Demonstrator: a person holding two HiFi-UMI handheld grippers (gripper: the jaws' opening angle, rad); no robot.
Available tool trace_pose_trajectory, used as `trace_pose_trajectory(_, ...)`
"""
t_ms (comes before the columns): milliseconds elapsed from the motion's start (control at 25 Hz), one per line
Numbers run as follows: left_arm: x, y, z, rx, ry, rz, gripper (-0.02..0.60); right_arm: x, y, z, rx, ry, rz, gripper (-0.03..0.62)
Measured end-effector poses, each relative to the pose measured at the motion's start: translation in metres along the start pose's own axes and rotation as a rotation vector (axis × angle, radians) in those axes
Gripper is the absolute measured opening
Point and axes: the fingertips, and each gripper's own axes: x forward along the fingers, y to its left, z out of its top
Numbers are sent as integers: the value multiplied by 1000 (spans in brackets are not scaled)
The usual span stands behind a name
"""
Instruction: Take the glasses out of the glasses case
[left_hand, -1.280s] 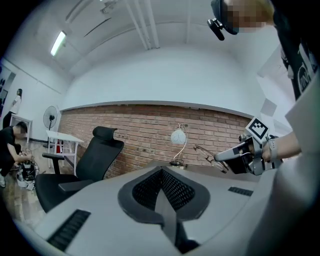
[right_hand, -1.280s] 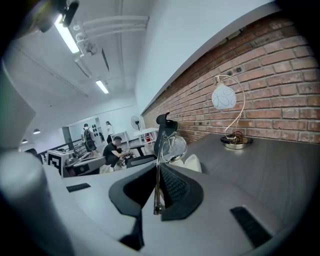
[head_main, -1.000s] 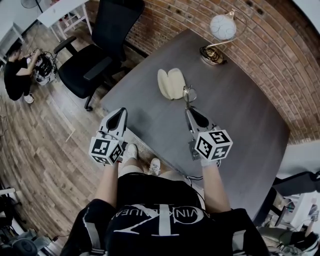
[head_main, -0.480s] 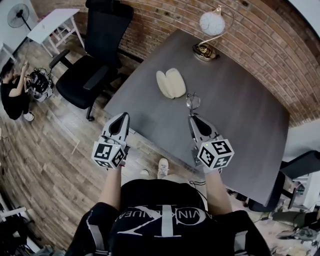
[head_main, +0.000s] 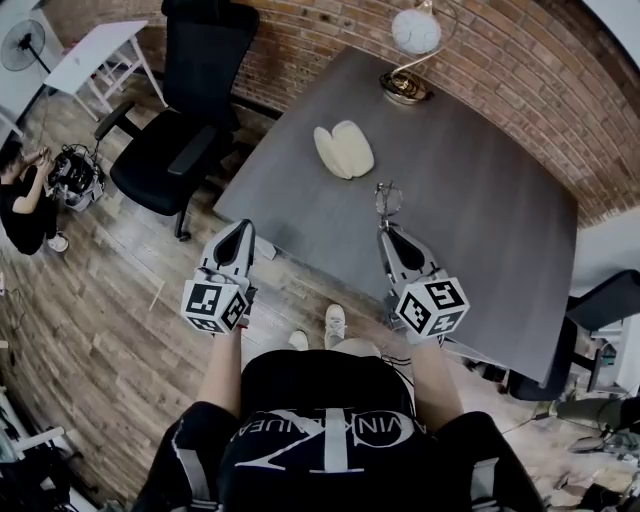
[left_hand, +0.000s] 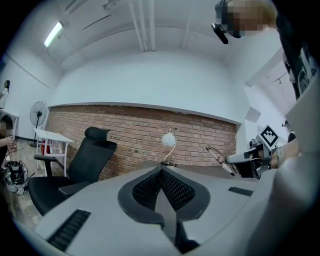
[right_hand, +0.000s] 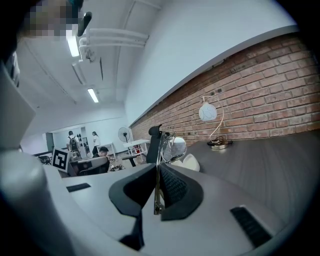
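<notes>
Nearest the person, by the near-left corner of the grey desk (head_main: 480, 240), the left tongs (head_main: 242, 228) are closed on nothing. Their own view shows the jaws pressed together with no object between them. Alongside, above the near part of the desk, the right tongs (head_main: 386, 233) are clamped on a thin metal part of the glasses (head_main: 387, 200). The glasses are held up off the desk surface, lenses toward the far side.

Beyond them lies the cream glasses case (head_main: 343, 150), opened flat in two halves, apart from the glasses and, as far as can be seen, empty.

Assessment: extraction is effectively complete. What may be left is setting the glasses down on the desk.

Further back, a globe desk lamp (head_main: 408, 45) stands close to the brick wall (head_main: 520, 80). A black office chair (head_main: 185, 120) stands off the desk's left side. Neither obstructs the tongs. A seated person (head_main: 25, 205) is well away on the wooden floor (head_main: 100, 320).
</notes>
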Motion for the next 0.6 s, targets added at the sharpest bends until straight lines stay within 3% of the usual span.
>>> trace_pose_trajectory(600, -25, -10, -11, -8, 1, -46, 15, -27, 19, -7, 26, -49, -31, 35)
